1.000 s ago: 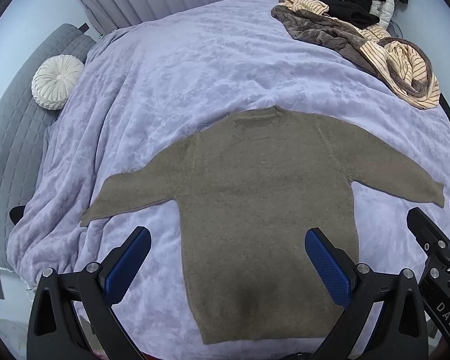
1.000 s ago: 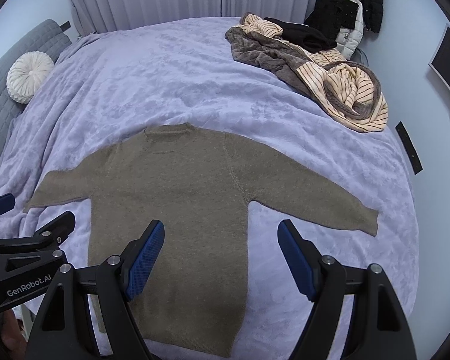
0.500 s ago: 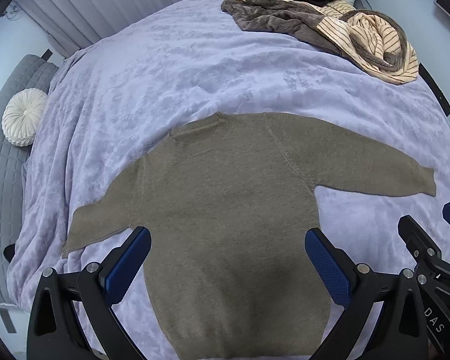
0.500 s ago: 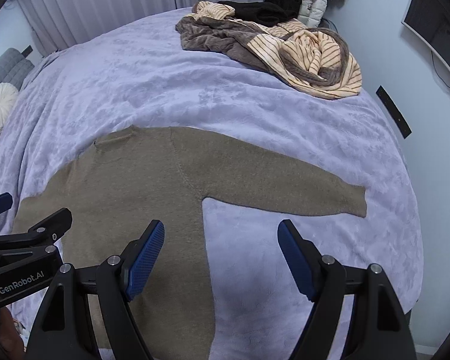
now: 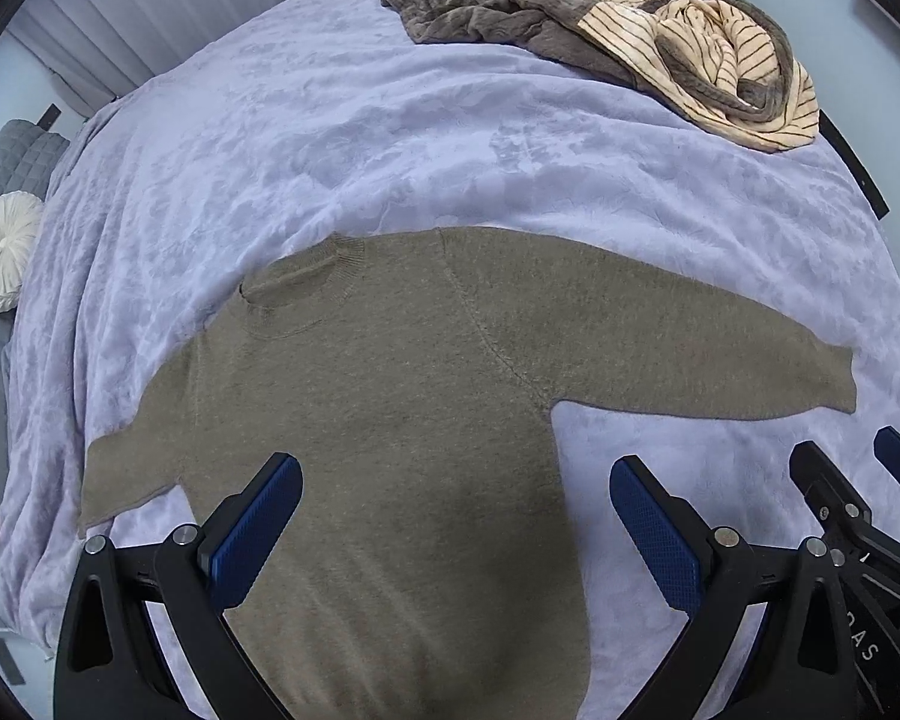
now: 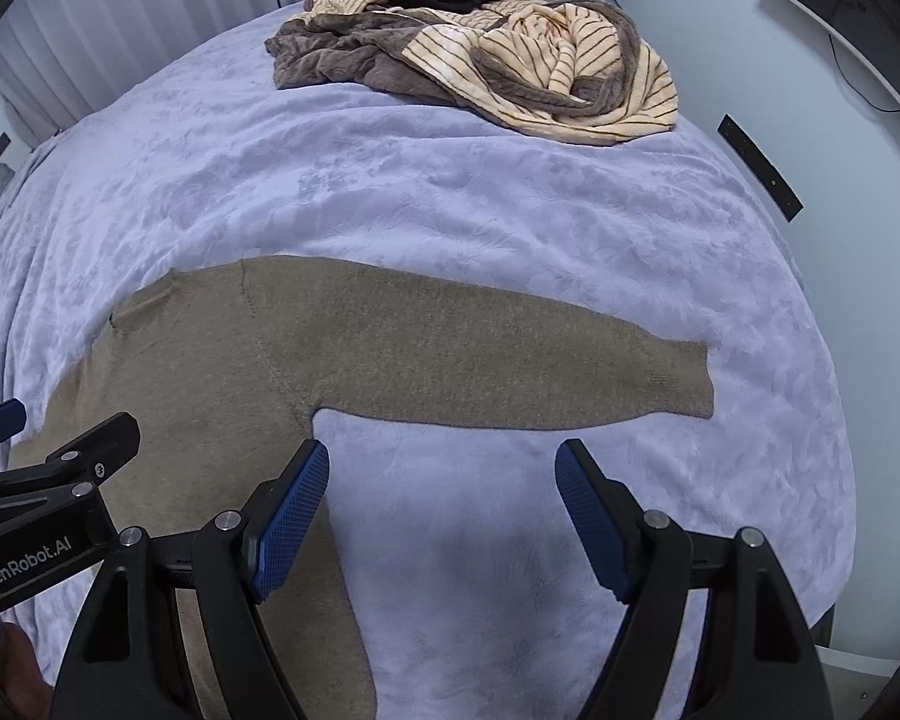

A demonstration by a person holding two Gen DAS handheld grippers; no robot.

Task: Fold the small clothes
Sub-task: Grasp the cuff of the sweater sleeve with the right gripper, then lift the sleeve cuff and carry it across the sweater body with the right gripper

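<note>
An olive-brown knit sweater point(image 5: 390, 420) lies flat on the lavender bedspread point(image 5: 360, 138), collar away from me and both sleeves spread out. My left gripper point(image 5: 456, 516) hovers open over the sweater's body, nothing between its blue pads. In the right wrist view the right sleeve point(image 6: 510, 372) stretches toward the bed's right side. My right gripper point(image 6: 441, 510) hangs open just below that sleeve, over bare bedspread point(image 6: 450, 198) beside the armpit. Each gripper shows at the edge of the other's view.
A heap of clothes, brown plush and cream striped fabric point(image 6: 510, 72), sits at the far right of the bed. A round white cushion point(image 5: 3, 258) rests on a grey quilted seat at the left. Curtains line the far wall. The bed's right edge point(image 6: 834, 420) drops off near the sleeve cuff.
Both grippers have shifted right and forward; the sweater now sits lower-left and larger in both views. The right gripper went from over the sweater's body to under the right sleeve. Both stay open.
</note>
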